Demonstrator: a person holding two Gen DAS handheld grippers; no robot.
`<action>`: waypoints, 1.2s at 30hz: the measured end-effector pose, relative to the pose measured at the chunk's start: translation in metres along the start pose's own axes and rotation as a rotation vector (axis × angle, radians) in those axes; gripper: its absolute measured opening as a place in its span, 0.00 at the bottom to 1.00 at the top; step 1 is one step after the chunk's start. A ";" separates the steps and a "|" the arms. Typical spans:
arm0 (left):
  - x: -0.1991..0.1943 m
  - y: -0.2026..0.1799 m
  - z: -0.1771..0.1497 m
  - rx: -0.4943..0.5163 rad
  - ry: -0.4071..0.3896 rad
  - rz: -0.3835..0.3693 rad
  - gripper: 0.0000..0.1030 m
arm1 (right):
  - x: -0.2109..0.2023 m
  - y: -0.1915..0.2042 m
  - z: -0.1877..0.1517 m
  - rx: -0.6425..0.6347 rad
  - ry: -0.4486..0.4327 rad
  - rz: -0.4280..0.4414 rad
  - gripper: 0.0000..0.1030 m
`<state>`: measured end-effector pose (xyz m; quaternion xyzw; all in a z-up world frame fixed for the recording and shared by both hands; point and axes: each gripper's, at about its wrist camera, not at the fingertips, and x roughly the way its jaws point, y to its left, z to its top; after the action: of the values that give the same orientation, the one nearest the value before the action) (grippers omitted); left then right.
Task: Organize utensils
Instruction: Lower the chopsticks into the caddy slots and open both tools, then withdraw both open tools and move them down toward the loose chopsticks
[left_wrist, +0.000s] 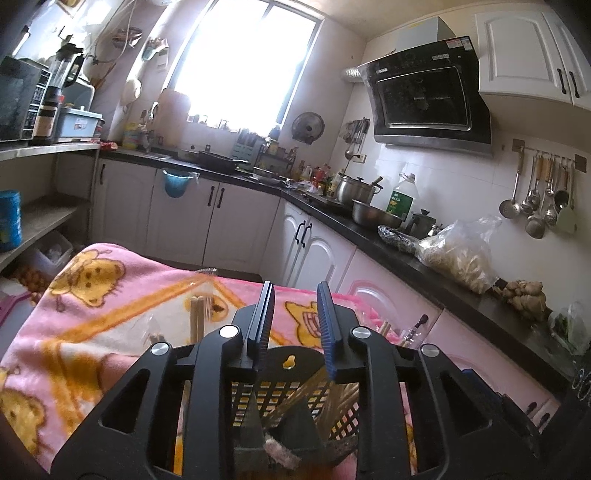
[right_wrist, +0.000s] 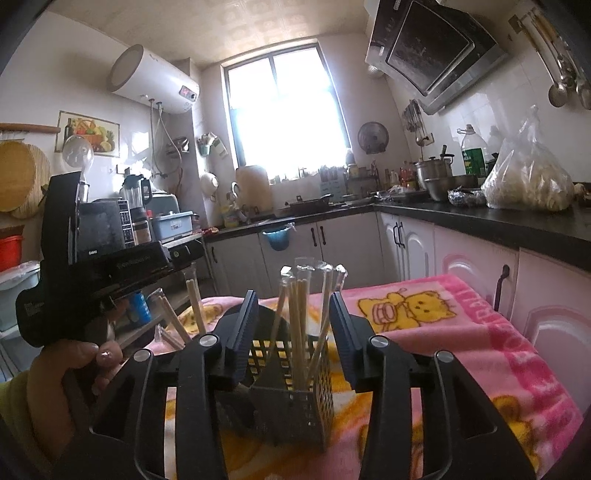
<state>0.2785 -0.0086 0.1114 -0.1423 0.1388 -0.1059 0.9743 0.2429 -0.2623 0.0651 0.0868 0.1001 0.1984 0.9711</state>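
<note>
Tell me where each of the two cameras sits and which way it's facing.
Left wrist: on the left gripper, looking over the black utensil basket toward the window; only its open fingers show.
Right wrist: on the right gripper, open, facing the basket of chopsticks; a hand holding the other gripper shows at left.
Shared: basket, pink blanket, window, range hood.

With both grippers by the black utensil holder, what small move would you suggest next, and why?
Probably reach the right gripper, open and holding nothing, left to the loose chopsticks on the pink blanket. The black holder already holds a bundle, and these remain outside it.
</note>
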 end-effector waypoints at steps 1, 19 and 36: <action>-0.002 0.000 0.000 -0.004 0.006 -0.003 0.19 | -0.002 0.000 -0.001 0.003 0.007 -0.003 0.40; -0.040 -0.022 -0.012 0.055 0.099 -0.074 0.62 | -0.026 -0.010 -0.018 0.040 0.118 -0.028 0.54; -0.073 -0.019 -0.054 0.063 0.201 -0.063 0.76 | -0.047 -0.021 -0.044 0.051 0.270 -0.075 0.57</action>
<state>0.1907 -0.0220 0.0848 -0.1044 0.2279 -0.1543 0.9557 0.1982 -0.2944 0.0259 0.0803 0.2382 0.1691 0.9530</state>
